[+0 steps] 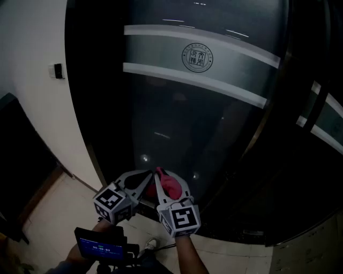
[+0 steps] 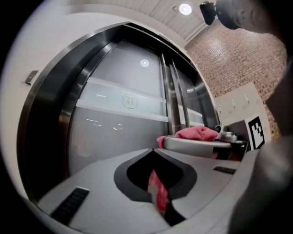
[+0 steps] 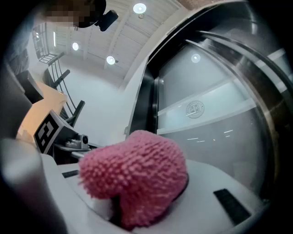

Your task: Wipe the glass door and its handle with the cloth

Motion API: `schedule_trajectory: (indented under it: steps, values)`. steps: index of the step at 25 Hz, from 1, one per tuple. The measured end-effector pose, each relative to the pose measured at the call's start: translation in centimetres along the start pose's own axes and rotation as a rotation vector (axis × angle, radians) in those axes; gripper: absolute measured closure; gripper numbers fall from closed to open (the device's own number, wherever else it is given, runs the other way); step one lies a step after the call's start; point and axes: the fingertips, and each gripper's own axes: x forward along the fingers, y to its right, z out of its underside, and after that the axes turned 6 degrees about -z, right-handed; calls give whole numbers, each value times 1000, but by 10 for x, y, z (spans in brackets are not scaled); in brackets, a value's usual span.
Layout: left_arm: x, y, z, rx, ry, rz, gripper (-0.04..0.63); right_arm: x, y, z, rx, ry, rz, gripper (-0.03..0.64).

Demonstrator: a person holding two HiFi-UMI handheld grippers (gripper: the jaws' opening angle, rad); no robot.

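I stood before a dark glass door (image 1: 177, 123) set in a black metal frame. A white wall (image 1: 32, 118) ran along its left side, with one small switch plate (image 1: 56, 70) fixed to it. Pale floor tiles (image 1: 59, 208) reached the sill. In the left gripper view a brick wall (image 2: 238, 64) rose to the right of the doorway. The right gripper view showed a white slatted ceiling (image 3: 123, 32).

Two frosted bands (image 1: 161, 72) crossed the pane, and one round emblem (image 1: 196, 58) sat between them. A tall metal bar (image 1: 268, 96) ran down the right edge of the pane. I could not tell whether it was the handle. Three ceiling lights (image 3: 139, 7) shone overhead.

There were two grippers, each carrying one marker cube (image 1: 182, 219), held low and close together in front of the bottom of the door. There was one pink, nubbly cloth (image 1: 167, 184). The right gripper (image 1: 170, 181) had its jaws clamped on a thick wad of it, which bulged out above them. The left gripper (image 2: 153, 149) had its jaw tips closed together, and a thin pink strip of the cloth was caught in the hollow behind them. Its tips pointed at the wad, just beside it. I could not tell whether the cloth touched the glass. One small device with a lit screen (image 1: 99, 246) hung below the person's hands.
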Motion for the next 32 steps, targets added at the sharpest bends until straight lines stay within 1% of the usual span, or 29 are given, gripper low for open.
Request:
schedule_trajectory:
  steps: [2, 4, 8, 11, 13, 17, 19, 21, 23, 26, 29, 32]
  values:
    - [18, -30, -5, 33, 3, -10, 592, 37, 12, 1, -3, 23, -16, 563]
    - [36, -62, -9, 49, 9, -31, 592, 74, 23, 6, 5, 43, -30, 563]
    - [69, -136, -22, 43, 21, -113, 593, 155, 40, 9, 33, 76, -86, 563]
    - [87, -179, -37, 91, 44, -161, 592, 210, 54, 1, 10, 98, -127, 563]
    - [95, -206, -47, 111, 61, -191, 592, 244, 58, -4, 11, 81, -152, 563]
    - [112, -257, -68, 91, 73, -211, 592, 311, 68, -11, -37, 79, -156, 563]
    - [121, -289, -79, 91, 91, -203, 592, 345, 72, -18, -65, 84, -149, 563]
    - [128, -313, -92, 83, 116, -176, 592, 377, 79, -28, -90, 100, -128, 563]
    - [135, -330, -100, 73, 141, -139, 592, 406, 91, -35, -118, 117, -97, 563]
    - [140, -351, -106, 54, 164, -88, 594, 447, 114, -46, -115, 137, -49, 561]
    - [148, -357, -109, 49, 151, -7, 594, 463, 138, -63, -130, 159, 15, 561]
    - [159, -356, -110, 40, 154, 39, 594, 450, 158, -68, -171, 156, 80, 561]
